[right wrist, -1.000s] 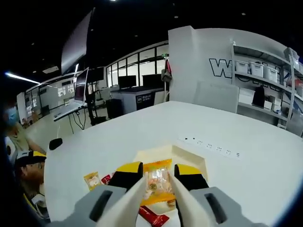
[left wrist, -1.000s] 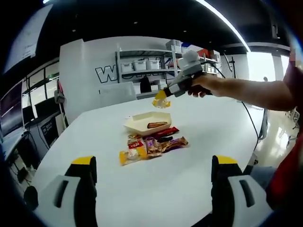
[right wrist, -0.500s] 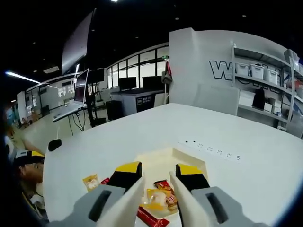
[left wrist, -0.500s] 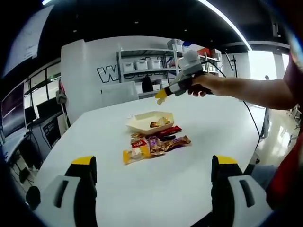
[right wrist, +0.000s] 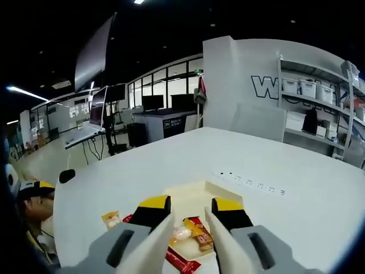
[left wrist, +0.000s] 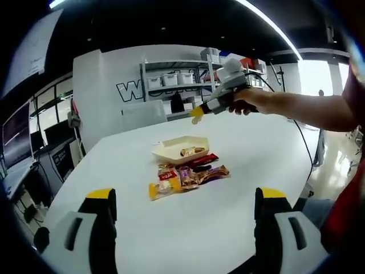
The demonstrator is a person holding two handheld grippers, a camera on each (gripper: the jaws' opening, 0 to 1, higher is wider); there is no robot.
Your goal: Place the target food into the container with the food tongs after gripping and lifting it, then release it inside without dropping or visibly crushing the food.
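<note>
My right gripper (right wrist: 191, 208) hangs above the tray (left wrist: 171, 149), jaws parted, empty. A snack (right wrist: 183, 232) lies inside: release judged done. Left gripper (left wrist: 185, 197) spread wide, idle. Next: descend on the packets (left wrist: 185, 176) beside the tray.

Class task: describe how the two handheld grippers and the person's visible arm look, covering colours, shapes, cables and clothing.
The left gripper has chunky pale grey jaws with black inner faces and yellow caps. The right gripper has the same grey jaws with yellow-and-black tips; in the left gripper view it has a grey body and a thin black cable trailing behind. The person's clothing at the edge is red.
</note>
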